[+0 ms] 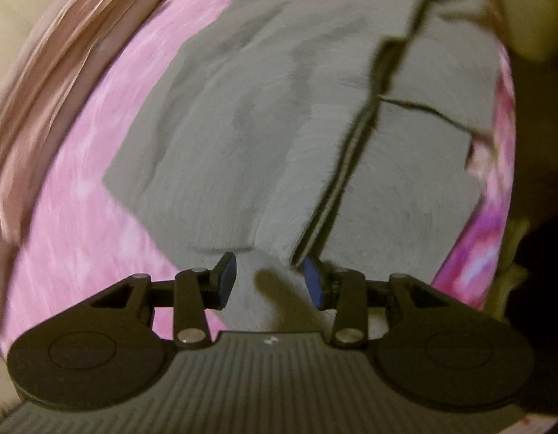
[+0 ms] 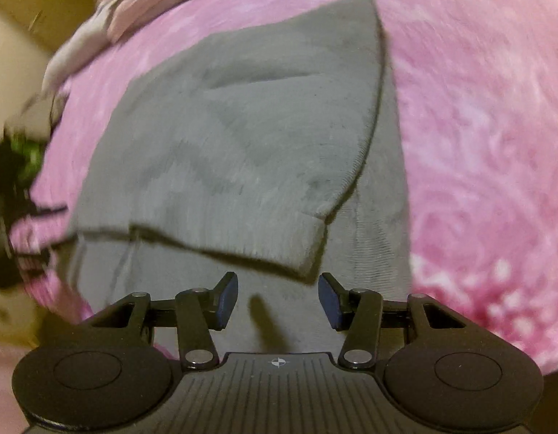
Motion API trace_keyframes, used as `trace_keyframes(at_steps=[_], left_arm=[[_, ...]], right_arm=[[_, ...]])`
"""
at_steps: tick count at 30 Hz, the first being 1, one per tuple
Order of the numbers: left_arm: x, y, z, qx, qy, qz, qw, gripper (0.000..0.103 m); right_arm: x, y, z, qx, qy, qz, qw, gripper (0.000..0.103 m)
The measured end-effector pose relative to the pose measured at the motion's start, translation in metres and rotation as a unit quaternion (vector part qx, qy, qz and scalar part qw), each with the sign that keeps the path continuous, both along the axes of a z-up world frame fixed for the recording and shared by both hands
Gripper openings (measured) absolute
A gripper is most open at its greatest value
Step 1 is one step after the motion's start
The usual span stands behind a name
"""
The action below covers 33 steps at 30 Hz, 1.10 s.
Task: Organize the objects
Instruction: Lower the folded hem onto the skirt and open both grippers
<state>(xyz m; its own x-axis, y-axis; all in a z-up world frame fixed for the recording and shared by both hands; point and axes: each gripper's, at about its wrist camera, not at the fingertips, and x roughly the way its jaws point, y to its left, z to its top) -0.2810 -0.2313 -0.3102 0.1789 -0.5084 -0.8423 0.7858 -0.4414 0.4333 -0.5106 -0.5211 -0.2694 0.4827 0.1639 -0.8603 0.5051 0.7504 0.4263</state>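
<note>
Grey cloth [image 1: 279, 115] lies spread on a pink blanket [image 1: 98, 166], one part folded back over the rest — the fold's edge shows in the right wrist view [image 2: 224, 242]. The left gripper [image 1: 269, 280] hangs over the cloth, jaws apart, nothing between them. The right gripper [image 2: 279, 298] hangs just short of the folded edge — jaws apart, empty too.

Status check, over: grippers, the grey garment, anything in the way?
Left gripper open, empty. Right gripper open, empty. Grey garment folded over on pink blanket. Nothing in the way.
</note>
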Motion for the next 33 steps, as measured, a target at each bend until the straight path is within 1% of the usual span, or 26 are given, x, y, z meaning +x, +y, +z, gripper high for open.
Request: trace_keyframes(at_steps=[3, 6, 7, 10, 14, 15, 17, 18, 21, 24, 29, 31, 33], left_arm=[[-0.007, 0.003, -0.01, 0.002, -0.026, -0.059, 0.9979, 0.035], [-0.012, 0.007, -0.015, -0.007, -0.053, -0.107, 0.9928, 0.033], [-0.013, 0.007, -0.017, -0.01, -0.06, -0.116, 0.9913, 0.024], [-0.013, 0.006, -0.018, -0.007, -0.063, -0.13, 0.9894, 0.015], [-0.009, 0.003, -0.016, -0.006, -0.048, -0.116, 0.9921, 0.011], [-0.01, 0.004, -0.014, -0.007, -0.048, -0.115, 0.9922, 0.009], [-0.011, 0.003, -0.014, -0.007, -0.044, -0.11, 0.9929, 0.009], [-0.012, 0.002, -0.012, -0.009, -0.043, -0.109, 0.9931, 0.008], [-0.013, 0.002, -0.006, -0.011, -0.04, -0.11, 0.993, 0.007], [-0.019, 0.014, 0.007, -0.019, -0.038, -0.109, 0.9931, 0.006], [-0.034, 0.038, 0.032, -0.022, -0.025, -0.103, 0.9941, 0.006], [-0.043, 0.051, 0.037, -0.017, -0.018, -0.104, 0.9942, 0.006], [-0.053, 0.062, 0.034, -0.008, -0.008, -0.107, 0.9942, 0.006]], right_arm=[[0.002, -0.003, -0.003, 0.012, 0.001, -0.017, 1.0, 0.046], [0.004, -0.004, -0.005, 0.024, -0.001, -0.033, 0.999, 0.046], [0.004, -0.006, -0.006, 0.03, -0.004, -0.04, 0.999, 0.046], [0.001, -0.015, -0.011, 0.063, -0.014, -0.078, 0.995, 0.046], [-0.008, -0.027, -0.018, 0.109, -0.025, -0.132, 0.985, 0.045], [-0.009, -0.029, -0.018, 0.112, -0.023, -0.139, 0.984, 0.037], [-0.012, -0.033, -0.017, 0.115, -0.016, -0.152, 0.982, 0.027], [-0.013, -0.035, -0.016, 0.115, -0.013, -0.155, 0.981, 0.02], [-0.01, -0.039, -0.005, 0.1, -0.009, -0.133, 0.986, 0.016], [-0.005, -0.036, 0.011, 0.086, -0.009, -0.109, 0.99, 0.014], [-0.014, -0.026, 0.033, 0.075, 0.0, -0.08, 0.994, 0.013], [-0.021, -0.017, 0.036, 0.071, 0.008, -0.068, 0.995, 0.013], [-0.029, -0.011, 0.031, 0.071, 0.023, -0.064, 0.995, 0.013]])
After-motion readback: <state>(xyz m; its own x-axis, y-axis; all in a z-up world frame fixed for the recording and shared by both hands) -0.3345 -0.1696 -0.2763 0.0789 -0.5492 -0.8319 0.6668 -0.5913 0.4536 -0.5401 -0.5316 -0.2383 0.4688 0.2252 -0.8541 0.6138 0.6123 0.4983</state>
